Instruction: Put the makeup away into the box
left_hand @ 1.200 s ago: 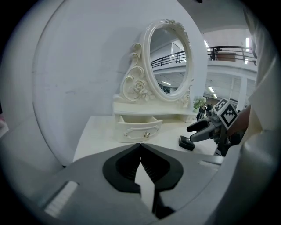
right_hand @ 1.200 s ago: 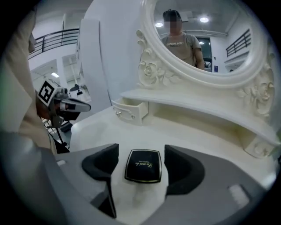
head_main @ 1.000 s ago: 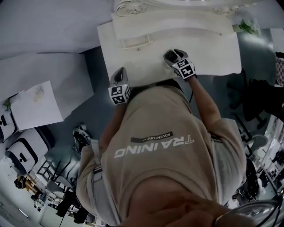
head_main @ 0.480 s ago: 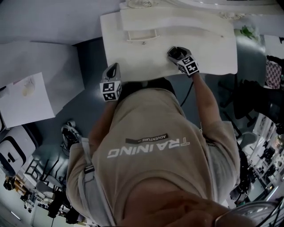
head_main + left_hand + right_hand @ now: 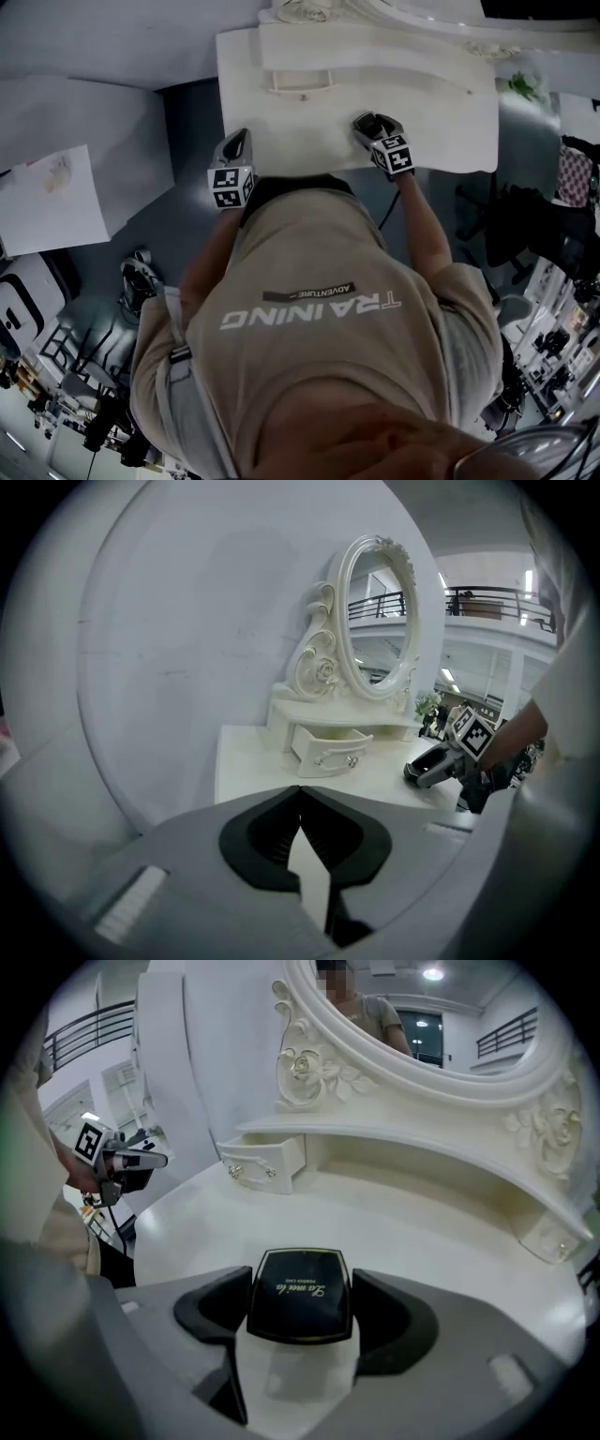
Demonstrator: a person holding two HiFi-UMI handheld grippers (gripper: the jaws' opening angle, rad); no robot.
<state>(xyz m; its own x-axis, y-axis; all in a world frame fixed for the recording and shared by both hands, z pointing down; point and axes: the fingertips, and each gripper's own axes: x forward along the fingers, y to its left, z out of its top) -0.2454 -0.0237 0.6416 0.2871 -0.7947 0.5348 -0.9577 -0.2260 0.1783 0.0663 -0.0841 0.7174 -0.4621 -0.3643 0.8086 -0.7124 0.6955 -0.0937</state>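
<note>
A black makeup compact [image 5: 300, 1299] with gold lettering sits between the jaws of my right gripper [image 5: 300, 1283], which is shut on it just above the white dressing table [image 5: 309, 141]. In the head view that gripper [image 5: 367, 124] hovers over the table's front right part. The small white drawer [image 5: 300, 82] under the mirror shelf stands pulled open; it also shows in the left gripper view [image 5: 330, 748] and the right gripper view [image 5: 265, 1163]. My left gripper [image 5: 234, 148] is shut with nothing in it [image 5: 302, 799], at the table's front left edge.
An oval mirror [image 5: 382, 621] in a carved white frame rises behind the drawer. A small green plant [image 5: 525, 86] stands off the table's right end. White desks with paper [image 5: 52, 202] lie to the left, and a black chair [image 5: 525, 225] to the right.
My left gripper has shifted a little leftward along the table's front edge. The right gripper has stayed put, still holding the compact.
</note>
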